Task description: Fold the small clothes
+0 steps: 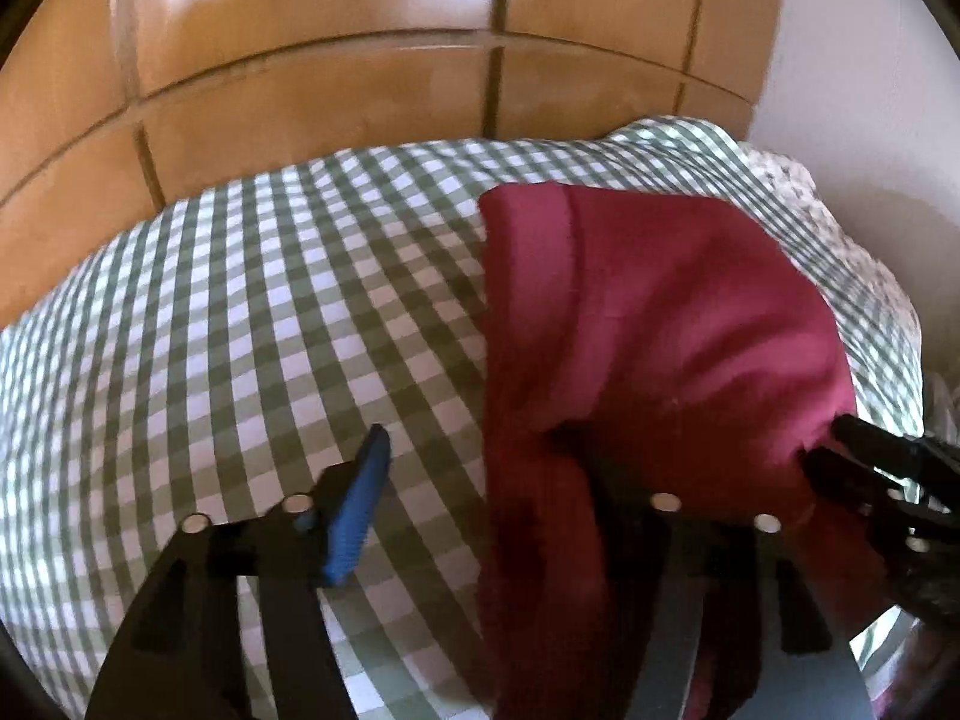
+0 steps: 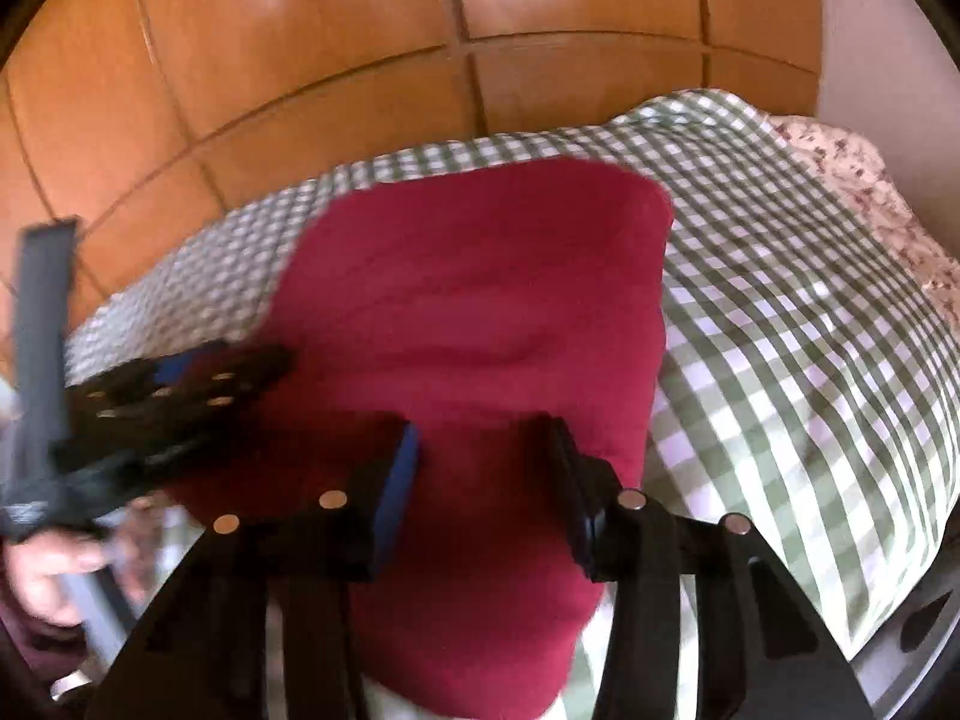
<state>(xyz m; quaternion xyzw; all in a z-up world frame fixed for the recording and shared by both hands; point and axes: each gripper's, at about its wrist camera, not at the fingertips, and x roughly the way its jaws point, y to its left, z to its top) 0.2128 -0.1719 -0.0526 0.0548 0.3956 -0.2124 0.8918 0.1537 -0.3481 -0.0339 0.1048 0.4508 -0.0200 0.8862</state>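
You're mid-fold: your left hand-held gripper (image 1: 474, 468) and right hand-held gripper (image 2: 483, 468), fingers apart, straddle the red garment (image 2: 480, 312) at frame centre; next, close and lift.

Green checked cloth (image 1: 240, 330) before wooden panelling (image 1: 312, 18), floral fabric (image 2: 870, 180) beside.

Looks like a home bedroom: glossy wooden wardrobe doors (image 1: 312, 60) across the top of the frame, green checked bedsheet (image 1: 240, 312) below, flowered bedding (image 2: 870, 192) at upper right.
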